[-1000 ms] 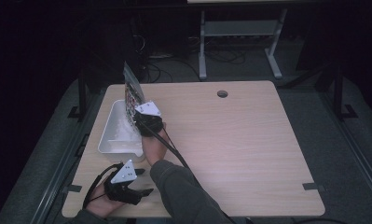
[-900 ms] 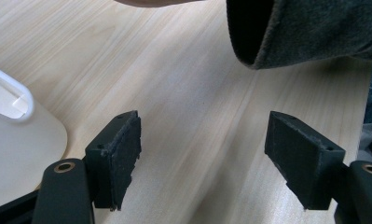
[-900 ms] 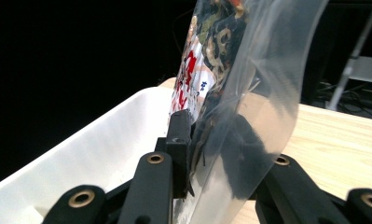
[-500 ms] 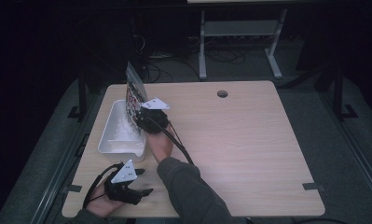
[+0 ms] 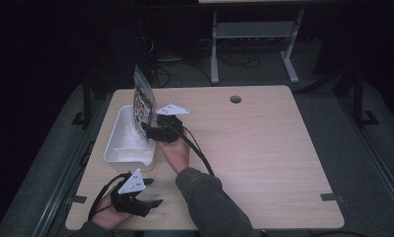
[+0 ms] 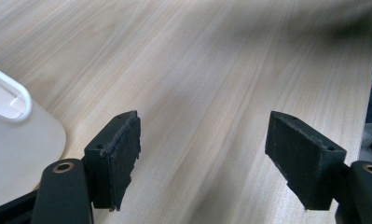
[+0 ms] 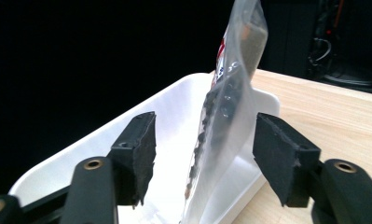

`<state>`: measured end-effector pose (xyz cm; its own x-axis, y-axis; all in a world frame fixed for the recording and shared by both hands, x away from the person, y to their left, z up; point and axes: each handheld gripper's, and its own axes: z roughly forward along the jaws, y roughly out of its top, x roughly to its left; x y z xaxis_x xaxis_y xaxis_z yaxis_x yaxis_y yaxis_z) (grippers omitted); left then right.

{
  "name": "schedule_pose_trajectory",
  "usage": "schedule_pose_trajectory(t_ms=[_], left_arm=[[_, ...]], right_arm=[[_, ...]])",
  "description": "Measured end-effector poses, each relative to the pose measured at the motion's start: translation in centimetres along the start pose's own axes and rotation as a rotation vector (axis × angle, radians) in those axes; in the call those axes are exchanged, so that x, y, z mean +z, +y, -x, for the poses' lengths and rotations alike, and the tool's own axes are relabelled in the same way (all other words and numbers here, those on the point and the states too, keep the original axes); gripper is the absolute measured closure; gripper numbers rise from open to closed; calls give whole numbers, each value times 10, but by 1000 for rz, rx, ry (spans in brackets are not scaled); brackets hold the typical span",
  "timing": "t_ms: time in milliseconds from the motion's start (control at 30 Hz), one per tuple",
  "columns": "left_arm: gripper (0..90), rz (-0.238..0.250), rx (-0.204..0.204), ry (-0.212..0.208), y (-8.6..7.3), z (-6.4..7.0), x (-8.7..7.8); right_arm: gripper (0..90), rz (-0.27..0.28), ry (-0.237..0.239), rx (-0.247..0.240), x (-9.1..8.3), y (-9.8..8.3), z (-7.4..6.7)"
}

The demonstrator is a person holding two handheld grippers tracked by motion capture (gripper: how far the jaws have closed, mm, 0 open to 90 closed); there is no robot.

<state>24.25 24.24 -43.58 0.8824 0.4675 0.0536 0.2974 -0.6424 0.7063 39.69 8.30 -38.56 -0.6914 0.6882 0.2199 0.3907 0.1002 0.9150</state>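
A clear plastic bag (image 5: 142, 102) with dark pieces and a red-and-white print stands upright in the white tray (image 5: 119, 140) at the table's left. My right gripper (image 5: 148, 129) is open at the tray's right rim. In the right gripper view the bag (image 7: 230, 93) rises between the spread jaws of that gripper (image 7: 204, 154), and neither pad presses it. The tray's inner wall (image 7: 169, 112) lies behind the bag. My left gripper (image 5: 152, 193) rests open near the front left corner, with only bare wood between its jaws (image 6: 204, 154). The tray's corner (image 6: 13, 100) is to its left.
The wooden table (image 5: 268, 148) has a round cable hole (image 5: 235, 99) near its far edge. Its right half is bare. A metal stand (image 5: 254, 29) and cables lie on the dark floor beyond the table. The right forearm's grey sleeve (image 5: 209, 202) crosses the front middle.
The right hand has shifted slightly at the tray's right rim. The bag stays upright in the tray. The left gripper has not moved.
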Motion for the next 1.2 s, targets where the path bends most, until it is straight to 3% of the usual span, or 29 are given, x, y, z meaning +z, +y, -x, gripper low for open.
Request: schedule_pose_trajectory(t_ms=[200,600,1200], left_arm=[[256,0,0,2,0,-1,0],[251,0,-8,2,0,-1,1],[248,-7,-1,-2,0,-1,3]], right_arm=[[356,-4,65,3,-13,-2,4],[346,-24,112,15,-40,-7,20],[315,-30,103,33,-92,-16,51]])
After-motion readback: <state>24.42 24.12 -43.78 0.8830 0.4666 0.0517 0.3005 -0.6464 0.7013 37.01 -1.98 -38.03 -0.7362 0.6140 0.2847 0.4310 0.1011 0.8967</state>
